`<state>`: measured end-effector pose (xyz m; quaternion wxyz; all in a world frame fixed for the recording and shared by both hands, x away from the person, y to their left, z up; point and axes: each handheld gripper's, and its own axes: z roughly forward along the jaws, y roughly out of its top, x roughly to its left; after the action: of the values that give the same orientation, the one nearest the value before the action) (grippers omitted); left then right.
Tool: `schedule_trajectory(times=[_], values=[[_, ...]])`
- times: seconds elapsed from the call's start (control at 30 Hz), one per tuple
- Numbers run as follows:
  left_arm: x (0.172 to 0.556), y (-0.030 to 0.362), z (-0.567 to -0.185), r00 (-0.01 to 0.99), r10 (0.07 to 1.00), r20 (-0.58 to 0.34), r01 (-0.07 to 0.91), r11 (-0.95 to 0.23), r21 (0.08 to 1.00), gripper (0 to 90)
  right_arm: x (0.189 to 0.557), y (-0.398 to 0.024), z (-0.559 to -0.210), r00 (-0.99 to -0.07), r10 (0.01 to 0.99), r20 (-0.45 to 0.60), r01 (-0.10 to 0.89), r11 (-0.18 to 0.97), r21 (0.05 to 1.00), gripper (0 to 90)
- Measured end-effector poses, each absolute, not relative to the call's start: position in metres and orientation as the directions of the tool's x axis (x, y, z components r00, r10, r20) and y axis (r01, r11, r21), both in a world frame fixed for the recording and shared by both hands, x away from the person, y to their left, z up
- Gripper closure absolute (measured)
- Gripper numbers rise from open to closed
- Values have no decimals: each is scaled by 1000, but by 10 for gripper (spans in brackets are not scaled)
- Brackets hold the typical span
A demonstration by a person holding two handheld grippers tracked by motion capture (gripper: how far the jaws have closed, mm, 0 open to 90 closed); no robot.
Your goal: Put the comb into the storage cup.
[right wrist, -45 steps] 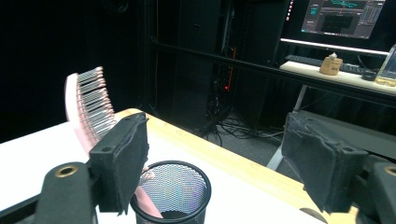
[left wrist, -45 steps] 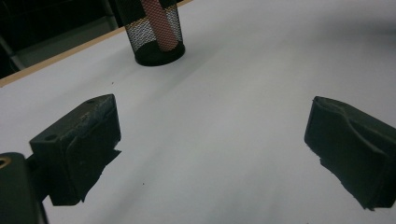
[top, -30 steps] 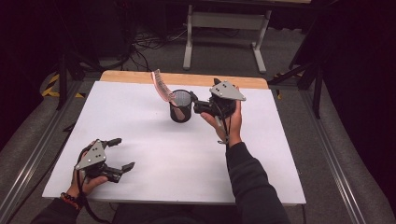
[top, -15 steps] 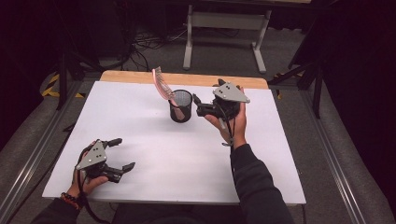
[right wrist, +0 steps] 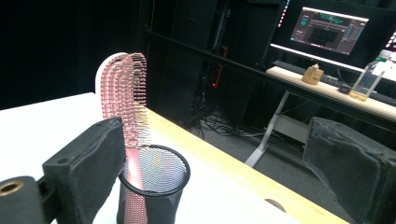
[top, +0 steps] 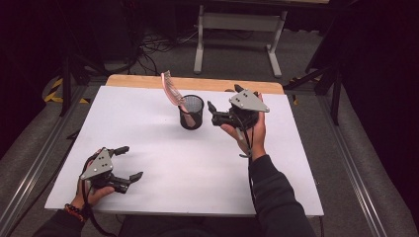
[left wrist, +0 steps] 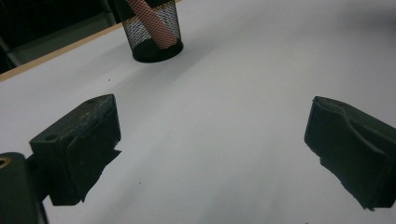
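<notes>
A black mesh cup (top: pixel 191 111) stands upright at the far middle of the white table (top: pixel 197 168). A pink hairbrush (top: pixel 170 88) stands in it handle down, its head leaning left. My right gripper (top: pixel 215 114) is held just right of the cup, pointing at it and apart from it. Its jaws are open, have just widened, and hold nothing. The right gripper view has the cup (right wrist: pixel 152 184) and brush (right wrist: pixel 123 88) close ahead of that gripper (right wrist: pixel 219 172). My left gripper (top: pixel 128 162) rests open and empty at the near left; its view has the cup (left wrist: pixel 152 35) far off.
A wooden strip (top: pixel 197 83) runs along the table's far edge. Beyond it stand a grey metal frame (top: pixel 237 29) and floor cables. The right gripper view takes in a desk with a lit monitor (right wrist: pixel 329 28) and a bottle (right wrist: pixel 369 81).
The right gripper has drawn back a little to the right, away from the cup. The cup, the brush and the left gripper have stayed put.
</notes>
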<state>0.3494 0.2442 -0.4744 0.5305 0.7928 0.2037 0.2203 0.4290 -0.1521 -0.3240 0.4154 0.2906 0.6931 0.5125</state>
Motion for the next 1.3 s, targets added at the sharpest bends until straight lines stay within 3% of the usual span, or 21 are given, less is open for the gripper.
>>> schedule_trajectory(times=[1.3], values=[[349, 244, -475, 821, 555, 135, 91, -360, 929, 44, 385, -192, -328, -474, 799, -370, -58, 391, 919, 62]])
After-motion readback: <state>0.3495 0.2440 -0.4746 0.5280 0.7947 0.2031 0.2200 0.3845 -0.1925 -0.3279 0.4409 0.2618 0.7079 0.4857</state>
